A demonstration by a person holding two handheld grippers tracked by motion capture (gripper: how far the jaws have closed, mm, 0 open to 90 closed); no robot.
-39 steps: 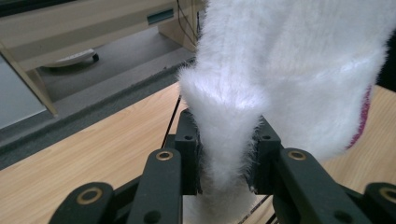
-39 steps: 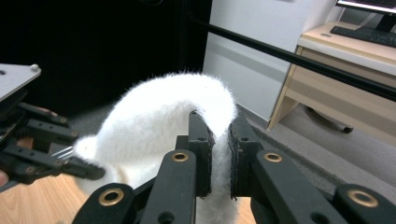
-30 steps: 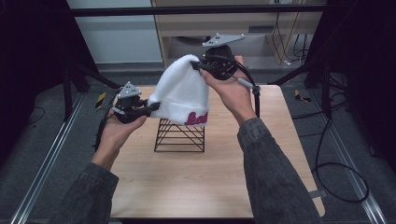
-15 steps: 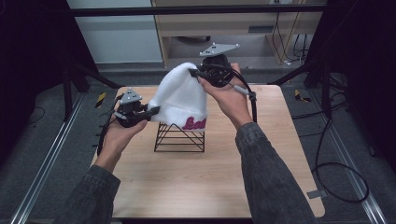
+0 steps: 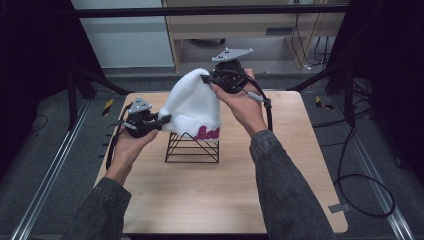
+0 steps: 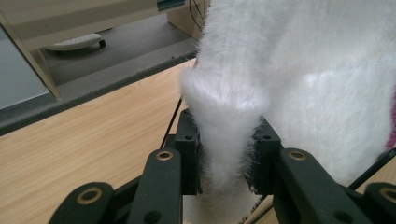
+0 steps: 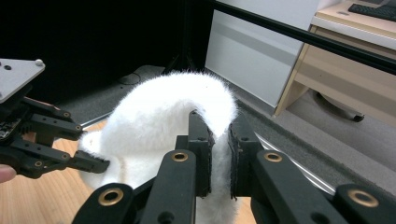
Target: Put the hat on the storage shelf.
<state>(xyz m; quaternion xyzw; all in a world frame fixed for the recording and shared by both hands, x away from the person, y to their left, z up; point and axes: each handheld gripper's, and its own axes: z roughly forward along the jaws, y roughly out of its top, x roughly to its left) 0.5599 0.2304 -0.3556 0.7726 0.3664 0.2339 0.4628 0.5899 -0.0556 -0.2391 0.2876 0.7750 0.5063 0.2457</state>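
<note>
Hanging above the middle of the wooden table [image 5: 210,200], a white fuzzy beanie [image 5: 192,107] with pink lettering on its cuff is held stretched between 2 grippers, its lower edge draped over the peak of a black wire rack [image 5: 192,147]. The cuff edge is clamped in the left gripper [image 6: 226,161], low at the side; the crown is pinched by the right gripper [image 7: 219,154], raised higher behind. The hat is thus kept spread and upright, judged as suited to lowering it onto the rack as a display stand.
</note>
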